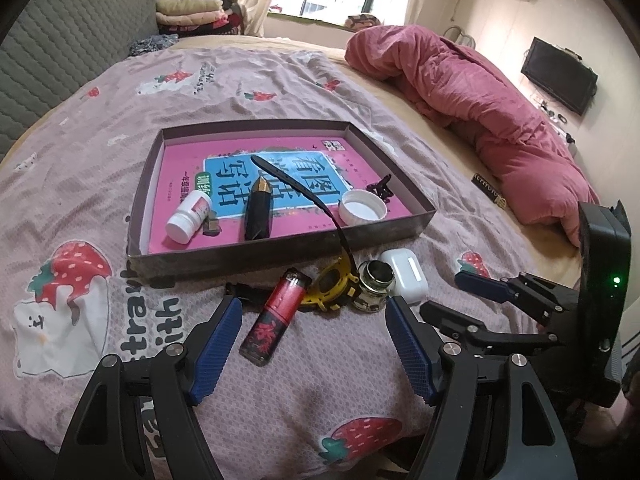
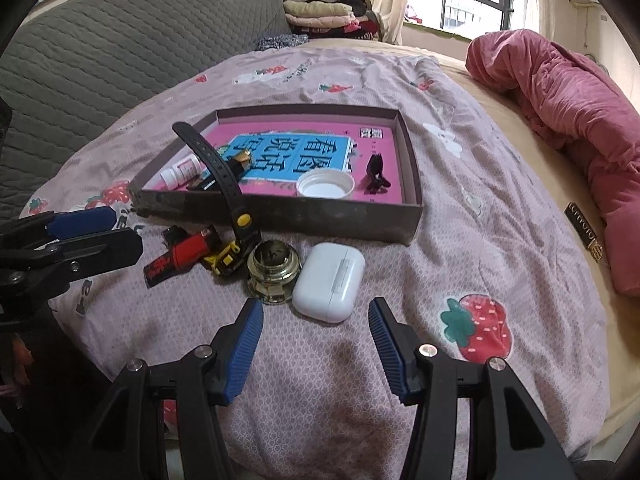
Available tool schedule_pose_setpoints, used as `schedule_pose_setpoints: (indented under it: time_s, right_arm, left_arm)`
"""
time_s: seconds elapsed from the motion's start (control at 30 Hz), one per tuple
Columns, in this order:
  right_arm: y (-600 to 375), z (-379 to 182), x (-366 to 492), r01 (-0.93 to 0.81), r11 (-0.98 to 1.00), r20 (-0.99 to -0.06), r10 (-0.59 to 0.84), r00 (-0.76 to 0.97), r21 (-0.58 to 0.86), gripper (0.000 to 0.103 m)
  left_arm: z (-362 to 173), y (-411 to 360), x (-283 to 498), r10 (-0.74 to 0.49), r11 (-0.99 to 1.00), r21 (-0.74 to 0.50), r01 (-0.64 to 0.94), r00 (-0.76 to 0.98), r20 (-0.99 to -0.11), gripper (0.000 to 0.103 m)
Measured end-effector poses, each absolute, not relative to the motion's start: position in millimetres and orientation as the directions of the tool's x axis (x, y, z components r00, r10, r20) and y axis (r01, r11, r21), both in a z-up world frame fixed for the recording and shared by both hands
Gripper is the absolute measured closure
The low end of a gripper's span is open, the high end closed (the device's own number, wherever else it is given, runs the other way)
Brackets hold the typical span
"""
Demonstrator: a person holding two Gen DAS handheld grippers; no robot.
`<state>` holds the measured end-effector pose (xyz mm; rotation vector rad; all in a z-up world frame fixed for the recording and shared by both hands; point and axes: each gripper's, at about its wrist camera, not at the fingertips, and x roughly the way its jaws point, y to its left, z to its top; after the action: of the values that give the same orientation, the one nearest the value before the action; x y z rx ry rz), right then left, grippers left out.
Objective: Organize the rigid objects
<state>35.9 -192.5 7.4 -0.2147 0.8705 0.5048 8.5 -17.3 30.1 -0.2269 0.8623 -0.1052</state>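
Observation:
A shallow box [image 1: 280, 254] [image 2: 280, 210] with a pink book inside sits on the bed. It holds a white pill bottle [image 1: 188, 218], a black crystal [image 1: 259, 210], a white lid [image 1: 363, 208] [image 2: 325, 185] and a black clip [image 1: 382, 188] [image 2: 376, 174]. In front lie a red-black lighter [image 1: 276, 316] [image 2: 182, 258], a yellow watch with a black strap [image 1: 330, 282] [image 2: 228, 258], a glass jar [image 1: 374, 286] [image 2: 273, 272] and a white earbud case [image 1: 405, 276] [image 2: 330, 280]. My left gripper [image 1: 314, 340] is open around the lighter's near end. My right gripper [image 2: 316, 344] is open just before the earbud case.
A pink quilt [image 1: 480, 92] [image 2: 568, 108] is bunched at the right. A grey padded headboard [image 2: 120, 40] stands at the left. Folded clothes [image 1: 192, 12] lie at the back near the window.

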Motion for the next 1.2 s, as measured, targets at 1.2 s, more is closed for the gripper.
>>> schedule_pose_setpoints:
  time_s: [1.2]
  right_arm:
    - [-179, -29, 64, -0.459, 0.889, -0.814, 0.269, 0.515, 0.003, 0.048]
  left_arm:
    - [4, -30, 26, -0.233, 0.964, -0.265, 0.034, 0.594, -0.770, 0.028]
